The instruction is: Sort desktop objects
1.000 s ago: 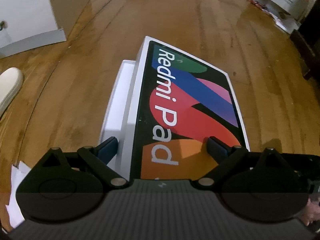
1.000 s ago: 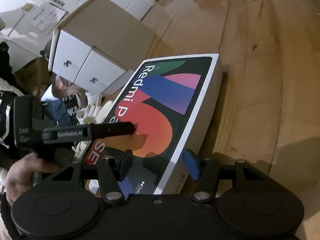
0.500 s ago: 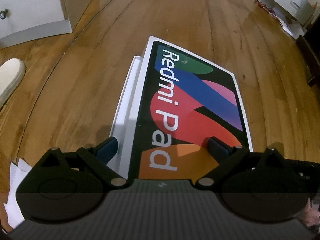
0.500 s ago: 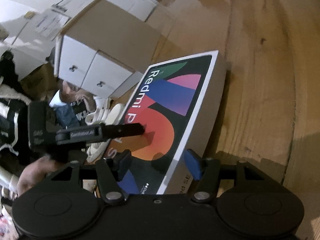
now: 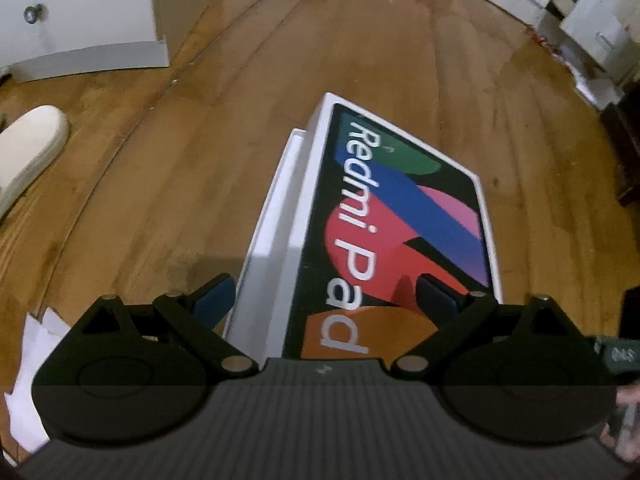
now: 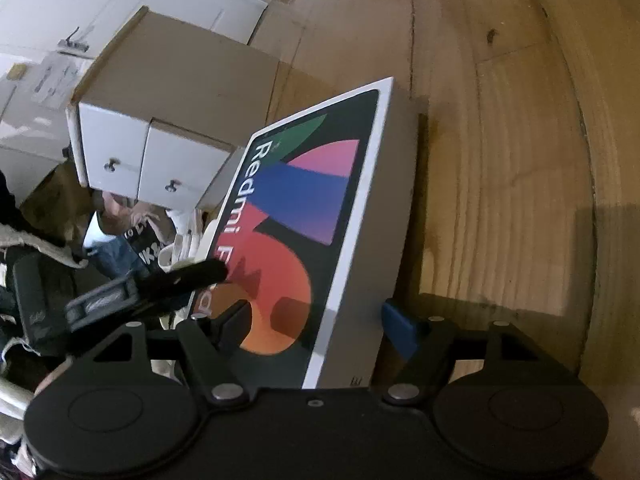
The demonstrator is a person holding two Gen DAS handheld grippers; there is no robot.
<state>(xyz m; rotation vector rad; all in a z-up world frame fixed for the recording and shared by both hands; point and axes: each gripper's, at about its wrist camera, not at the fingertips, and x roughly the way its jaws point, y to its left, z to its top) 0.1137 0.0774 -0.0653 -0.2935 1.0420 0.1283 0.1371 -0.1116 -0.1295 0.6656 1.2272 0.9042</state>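
Note:
A Redmi Pad box, dark lid with coloured shapes, sits askew over its white base above the wooden surface. My left gripper is shut on the box's near end. One finger rests on the lid face and the other is against the white base. In the right wrist view the same box is tilted, grey side facing right. My right gripper straddles its near corner and its jaws are opening, the pads off the box. The left gripper's finger lies on the lid.
A white two-drawer cabinet stands just behind the box, with a person's clothing and hand at the lower left. In the left wrist view there are a white cabinet, a white shoe and loose paper. Bare wood lies to the right.
The right gripper's fingers have spread apart around the box's corner, and that view has moved closer to the box. The left gripper kept its hold; the scene behind it shifted slightly.

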